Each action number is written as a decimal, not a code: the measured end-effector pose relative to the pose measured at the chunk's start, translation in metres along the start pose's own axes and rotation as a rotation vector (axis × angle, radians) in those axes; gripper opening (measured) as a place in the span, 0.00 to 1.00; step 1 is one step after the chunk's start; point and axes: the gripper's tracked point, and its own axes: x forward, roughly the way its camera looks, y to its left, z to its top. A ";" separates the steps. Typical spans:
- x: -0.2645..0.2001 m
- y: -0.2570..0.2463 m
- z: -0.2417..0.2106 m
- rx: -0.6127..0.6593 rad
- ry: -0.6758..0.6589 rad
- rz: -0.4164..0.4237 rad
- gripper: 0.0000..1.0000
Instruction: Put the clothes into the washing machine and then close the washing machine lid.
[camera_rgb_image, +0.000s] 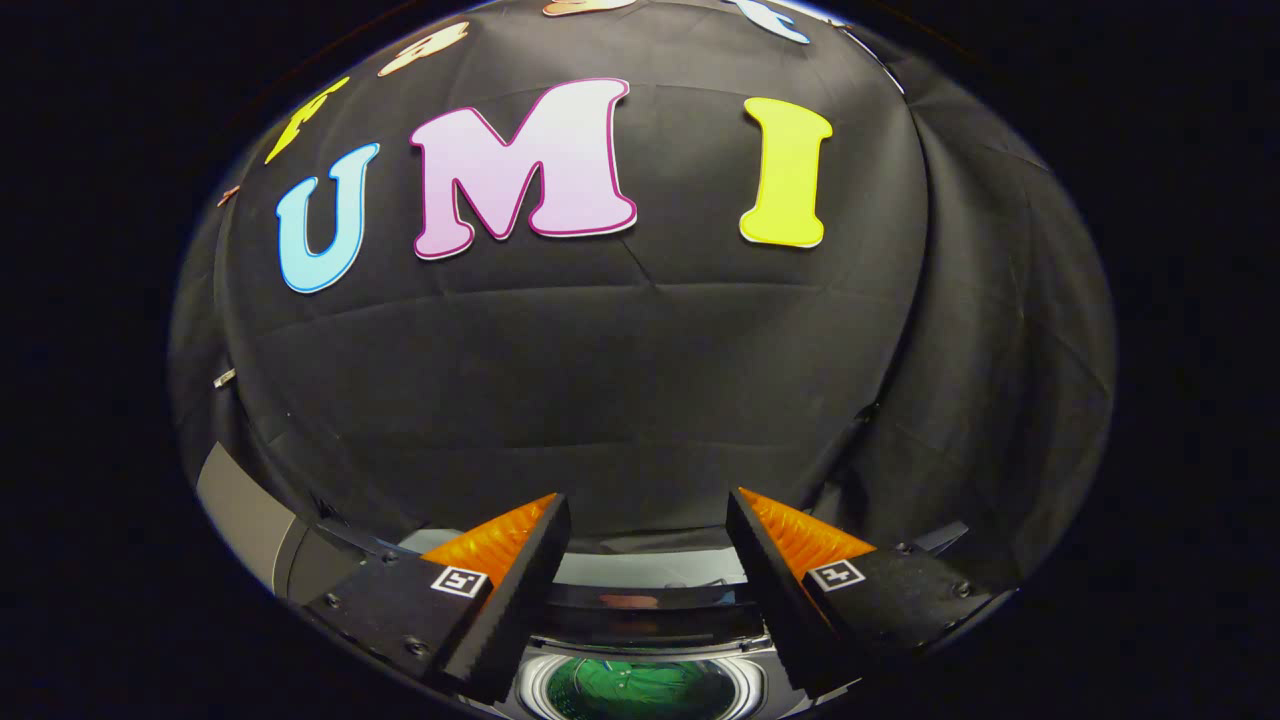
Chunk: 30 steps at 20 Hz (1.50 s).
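We hold the hand-held gripper with its two fingers spread wide and nothing between them. Neither pad touches anything.

Directly below and between the fingers we see the washing machine. Its round drum opening faces upward, ringed by a pale rim, and something green lies inside the drum. We judge this to be clothing already loaded, though the view is too partial to confirm the item or to say whether more clothes remain outside. Just beyond the opening a dark glossy band runs across the machine top; we take it to be the lid, standing open, but we cannot tell its hinge line or exact angle. A grey panel edge sits off to the left of the machine.

Beyond the fingers hangs the booth wall, a creased black cloth.

If loading is complete, we judge the step in hand to be closing the lid. To do it well:

1. We keep the fingers open so a pad can push rather than pinch
2. We approach the lid's free edge, not the hinge side
3. We press it down in one steady arc, following its swing
4. We keep the fingers out of the gap between lid and rim as it seats
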 end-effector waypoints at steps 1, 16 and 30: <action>0.000 0.001 0.001 -0.003 0.001 -0.001 1.00; -0.062 -0.001 -0.040 -0.021 -0.017 -0.005 1.00; -0.100 0.001 -0.105 -0.085 0.049 -0.018 1.00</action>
